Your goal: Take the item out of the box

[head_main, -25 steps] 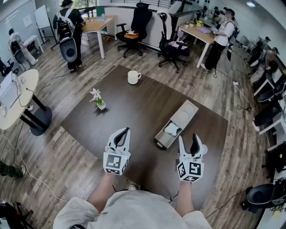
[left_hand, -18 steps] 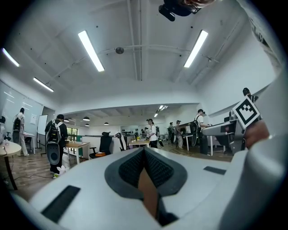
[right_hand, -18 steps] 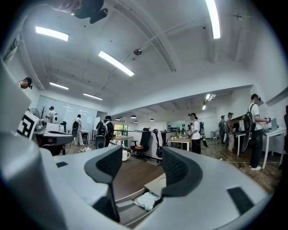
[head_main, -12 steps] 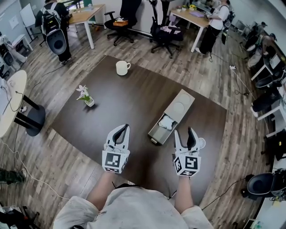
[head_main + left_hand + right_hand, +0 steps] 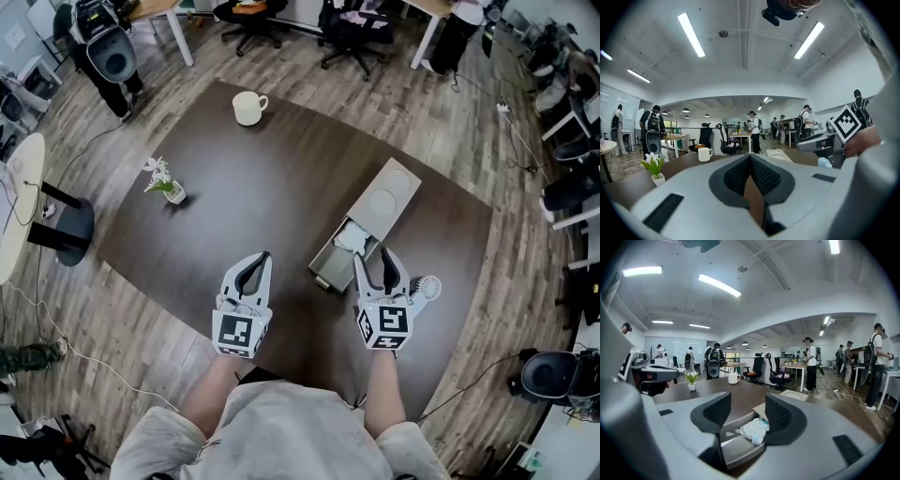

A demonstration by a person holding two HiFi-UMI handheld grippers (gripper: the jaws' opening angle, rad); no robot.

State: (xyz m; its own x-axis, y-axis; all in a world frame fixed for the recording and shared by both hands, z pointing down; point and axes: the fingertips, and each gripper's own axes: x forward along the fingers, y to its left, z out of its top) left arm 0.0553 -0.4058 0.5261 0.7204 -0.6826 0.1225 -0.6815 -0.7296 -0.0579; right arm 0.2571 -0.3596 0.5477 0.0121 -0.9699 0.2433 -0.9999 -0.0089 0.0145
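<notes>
A long grey box (image 5: 334, 262) lies open on the dark table, its lid (image 5: 386, 201) set at the far end. A crumpled white item (image 5: 352, 237) rests inside it, also visible as the white item (image 5: 752, 429) in the right gripper view. My right gripper (image 5: 377, 263) hovers at the box's near end, just short of the item. Its jaws are closing with nothing pressed between the pads; the box (image 5: 738, 447) shows through the gap of the right gripper (image 5: 744, 411). My left gripper (image 5: 255, 266) hangs left of the box, shut and empty, its left gripper (image 5: 750, 162) pads together.
A white mug (image 5: 248, 108) stands at the table's far side and a small potted plant (image 5: 162, 181) at the left. A small white fan-like object (image 5: 427, 288) lies right of my right gripper. Office chairs, desks and people surround the table (image 5: 234, 216).
My right gripper has moved forward to the near end of the box and its jaws have narrowed. The left gripper has stayed shut in about the same place.
</notes>
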